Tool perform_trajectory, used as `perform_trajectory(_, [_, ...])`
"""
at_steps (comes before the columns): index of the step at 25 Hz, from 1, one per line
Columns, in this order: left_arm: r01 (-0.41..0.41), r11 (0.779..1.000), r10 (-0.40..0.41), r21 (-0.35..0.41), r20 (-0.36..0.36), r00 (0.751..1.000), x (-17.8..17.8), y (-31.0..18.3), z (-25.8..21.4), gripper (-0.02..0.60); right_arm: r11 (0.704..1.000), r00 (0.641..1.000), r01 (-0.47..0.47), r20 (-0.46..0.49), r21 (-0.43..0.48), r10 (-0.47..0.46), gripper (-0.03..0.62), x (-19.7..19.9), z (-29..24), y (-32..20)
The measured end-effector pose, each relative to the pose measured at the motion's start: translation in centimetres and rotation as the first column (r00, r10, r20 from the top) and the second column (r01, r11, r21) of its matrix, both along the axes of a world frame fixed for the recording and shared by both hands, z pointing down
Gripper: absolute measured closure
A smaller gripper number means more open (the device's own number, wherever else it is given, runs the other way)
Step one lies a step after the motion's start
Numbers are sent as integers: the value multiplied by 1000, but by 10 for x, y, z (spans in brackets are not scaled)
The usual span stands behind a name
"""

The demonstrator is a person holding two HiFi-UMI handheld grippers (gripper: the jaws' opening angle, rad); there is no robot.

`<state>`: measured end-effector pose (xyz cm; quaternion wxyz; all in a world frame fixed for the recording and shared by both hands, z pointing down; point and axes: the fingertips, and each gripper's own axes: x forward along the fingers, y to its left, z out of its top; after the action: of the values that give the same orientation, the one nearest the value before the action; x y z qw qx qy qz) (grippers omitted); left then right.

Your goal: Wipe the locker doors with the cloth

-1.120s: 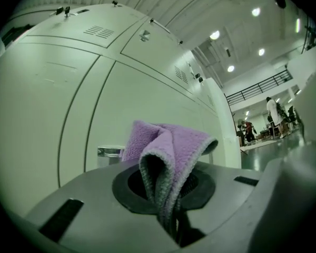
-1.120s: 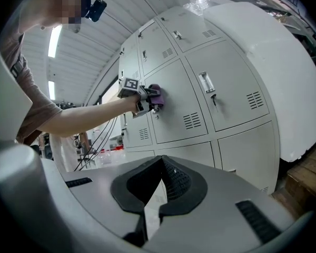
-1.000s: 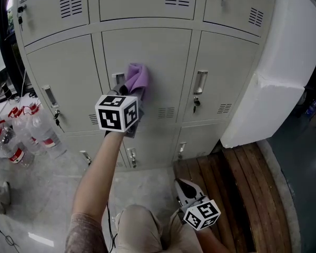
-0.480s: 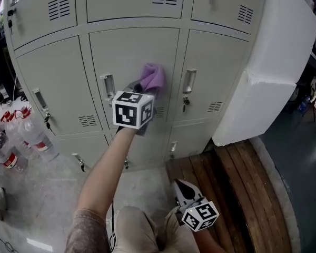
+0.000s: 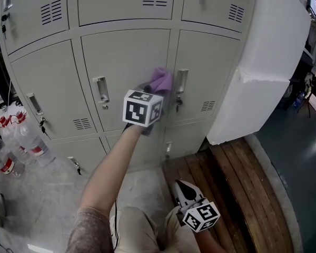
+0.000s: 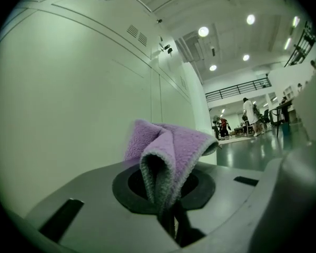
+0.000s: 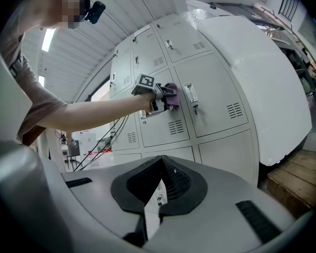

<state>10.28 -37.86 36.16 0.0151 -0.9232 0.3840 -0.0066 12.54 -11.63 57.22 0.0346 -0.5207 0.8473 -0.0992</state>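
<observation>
A purple cloth (image 5: 161,79) is pressed against the grey locker doors (image 5: 126,62), at the seam between the middle door and the door to its right. It sits just left of that right door's handle (image 5: 180,81). My left gripper (image 5: 154,91) is shut on the cloth, arm stretched forward. In the left gripper view the folded cloth (image 6: 171,149) stands up from the left gripper's (image 6: 167,202) closed jaws, touching the door. My right gripper (image 5: 182,187) hangs low near the person's knees, shut and holding nothing. The right gripper view shows the cloth (image 7: 171,91) far ahead.
Several water bottles (image 5: 21,141) stand on the floor at the left. A large white block (image 5: 274,62) leans beside the lockers on the right, above a wooden pallet (image 5: 237,188). The middle door's handle (image 5: 100,89) has a key below it. Cables trail on the floor.
My left gripper has carried the cloth rightward across the middle door, from beside its handle to its right edge. The right gripper has stayed put.
</observation>
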Motion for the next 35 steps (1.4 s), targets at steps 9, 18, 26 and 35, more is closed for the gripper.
perform_trajectory(9, [-143,989,142,-23,-59,988,18,36,12,543,1000,1000,-8,-6,-2,8,597,4,0,4])
perform_trajectory(18, [-88,996,90,17,-115,989,-46,70,19,543,1000,999,26,-19,-1,-26,597,-4,1,2])
perform_trajectory(26, [136,990,-129,43,-134,983,-153,72,37,543,999,998,53,-24,-1,-53,597,-11,2,-3])
perform_trajectory(35, [321,947,-316,22,-118,941,-249,66,65,543,998,997,68,-28,-7,-68,597,-14,5,-4])
